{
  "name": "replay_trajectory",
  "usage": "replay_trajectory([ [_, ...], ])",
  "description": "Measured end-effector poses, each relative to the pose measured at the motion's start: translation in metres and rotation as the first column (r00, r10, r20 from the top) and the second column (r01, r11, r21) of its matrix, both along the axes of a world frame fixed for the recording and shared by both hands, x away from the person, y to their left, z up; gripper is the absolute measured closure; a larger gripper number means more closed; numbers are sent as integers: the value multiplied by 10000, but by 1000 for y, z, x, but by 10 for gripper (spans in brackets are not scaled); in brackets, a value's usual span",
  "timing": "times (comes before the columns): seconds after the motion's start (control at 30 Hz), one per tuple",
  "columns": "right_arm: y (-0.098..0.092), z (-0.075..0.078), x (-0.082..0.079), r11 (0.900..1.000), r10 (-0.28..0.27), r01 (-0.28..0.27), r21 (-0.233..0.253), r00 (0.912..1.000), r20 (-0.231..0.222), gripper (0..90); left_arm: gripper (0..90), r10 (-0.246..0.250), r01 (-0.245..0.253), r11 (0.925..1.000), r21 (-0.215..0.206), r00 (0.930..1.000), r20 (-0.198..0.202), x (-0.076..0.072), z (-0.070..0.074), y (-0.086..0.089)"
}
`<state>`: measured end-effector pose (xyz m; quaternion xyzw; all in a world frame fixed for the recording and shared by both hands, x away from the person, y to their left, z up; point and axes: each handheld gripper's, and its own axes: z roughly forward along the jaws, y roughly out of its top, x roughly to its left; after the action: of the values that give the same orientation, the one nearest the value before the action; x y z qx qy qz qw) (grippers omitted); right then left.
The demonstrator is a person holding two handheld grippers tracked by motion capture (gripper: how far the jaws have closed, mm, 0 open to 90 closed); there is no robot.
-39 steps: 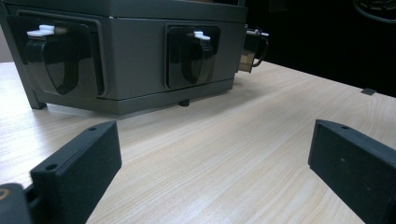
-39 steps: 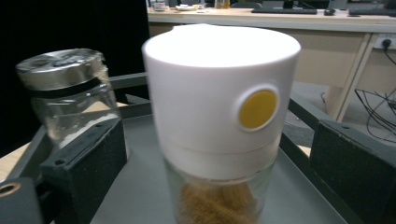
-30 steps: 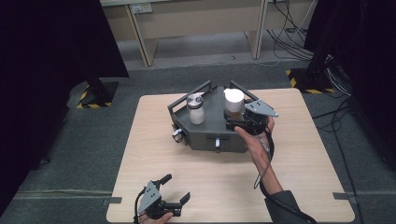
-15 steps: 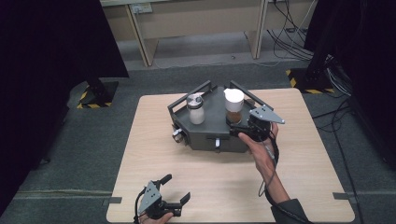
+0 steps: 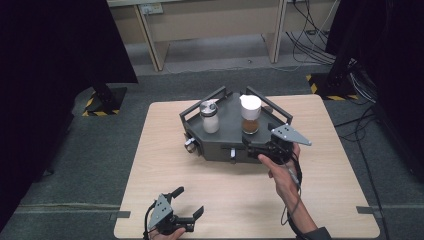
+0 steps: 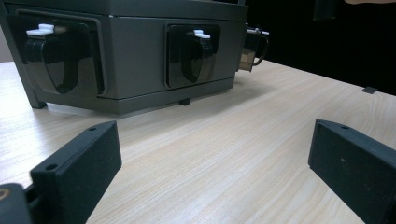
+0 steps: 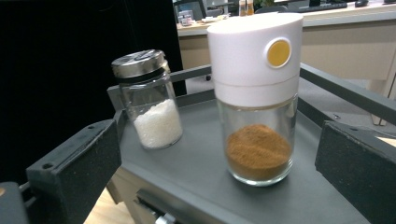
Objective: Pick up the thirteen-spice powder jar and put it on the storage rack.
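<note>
A dark grey rack [image 5: 225, 145] stands at the middle back of the wooden table [image 5: 320, 200]. On it are a glass jar of brown powder with a white lid [image 5: 250, 115] [image 7: 259, 107] and a jar of white grains with a metal lid [image 5: 209, 117] [image 7: 149, 100]. My right gripper [image 5: 248, 147] [image 7: 222, 149] is open at the rack's front right corner, level with the rack's top, with the brown jar ahead between its jaws and untouched. Near the table's front left edge my left gripper [image 5: 187, 202] [image 6: 215, 158] is open and empty, facing the rack's front wall [image 6: 135, 56].
Two black latches with white tabs [image 6: 60, 56] [image 6: 194, 51] sit in the rack's front wall. A small metal knob [image 5: 190, 144] [image 6: 254, 44] sticks out of its left side. Raised rails [image 5: 200, 102] edge the rack's back. Bare tabletop lies between the left gripper and the rack.
My right gripper has drawn back a little toward the person and to the right, away from the brown jar. The left gripper and both jars have stayed put.
</note>
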<state>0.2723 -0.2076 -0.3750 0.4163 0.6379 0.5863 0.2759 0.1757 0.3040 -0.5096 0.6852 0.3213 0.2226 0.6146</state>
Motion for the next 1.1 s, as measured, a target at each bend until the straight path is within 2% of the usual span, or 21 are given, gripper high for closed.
replay_trajectory([
  [0.57,-3,-13,-33,9934,1072,-1052,-466,9933,428,5,19,40,-40,10000,-33,10000,-9,0,-1,0],
  [0.83,-10,-30,-43,9816,1821,-1796,-645,9827,338,4,19,54,-54,10000,-30,10000,-11,-1,-1,0],
  [0.9,-10,-34,-47,9787,1911,-1877,-833,9809,354,4,19,50,-50,10000,-29,10000,-6,0,-1,0],
  [1.1,-10,-46,-54,9718,2177,-2140,-996,9756,279,4,19,50,-50,10000,-29,10000,-14,0,-1,0],
])
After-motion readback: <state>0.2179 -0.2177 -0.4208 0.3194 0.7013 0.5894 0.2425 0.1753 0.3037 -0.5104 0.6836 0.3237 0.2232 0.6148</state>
